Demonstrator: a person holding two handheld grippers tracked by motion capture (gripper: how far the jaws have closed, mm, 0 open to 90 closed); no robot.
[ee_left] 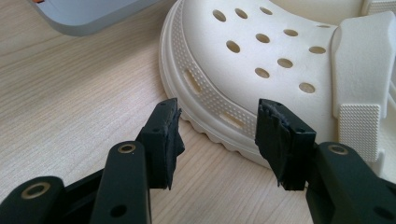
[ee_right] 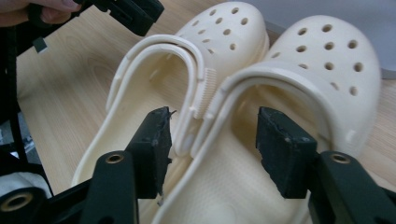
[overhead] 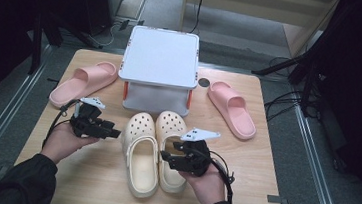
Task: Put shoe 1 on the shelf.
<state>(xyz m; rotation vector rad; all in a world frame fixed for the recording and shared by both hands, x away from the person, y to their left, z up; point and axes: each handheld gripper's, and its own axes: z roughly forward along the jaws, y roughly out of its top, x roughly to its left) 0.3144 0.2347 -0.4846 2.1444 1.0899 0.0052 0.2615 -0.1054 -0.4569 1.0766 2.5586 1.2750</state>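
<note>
Two cream clogs (overhead: 156, 152) lie side by side at the middle of the worktop (overhead: 86, 178), toes pointing toward a grey-white stand (overhead: 160, 67) at the far edge, their inner sides touching or very nearly so. As a pair they already look lined up, so the work of setting them together seems to be close to done.

At the left clog's outer side, the left gripper (overhead: 114, 131) sits low. Its jaws stand well apart with nothing between them, and in the left gripper view the pads frame the ribbed sole edge of that clog (ee_left: 261, 60) without pressing on it. Above the heel of the right clog hangs the right gripper (overhead: 166, 157). Its jaws are also spread wide and empty, and the right gripper view looks along them into the two heel straps (ee_right: 196, 93).

One pink slide (overhead: 83, 82) lies far left of the stand and another pink slide (overhead: 232, 109) lies to its right, well apart from each other. Judging by the layout, what is left may be bringing those two together, or moving the clogs onto the stand; the pictures do not settle which.
</note>
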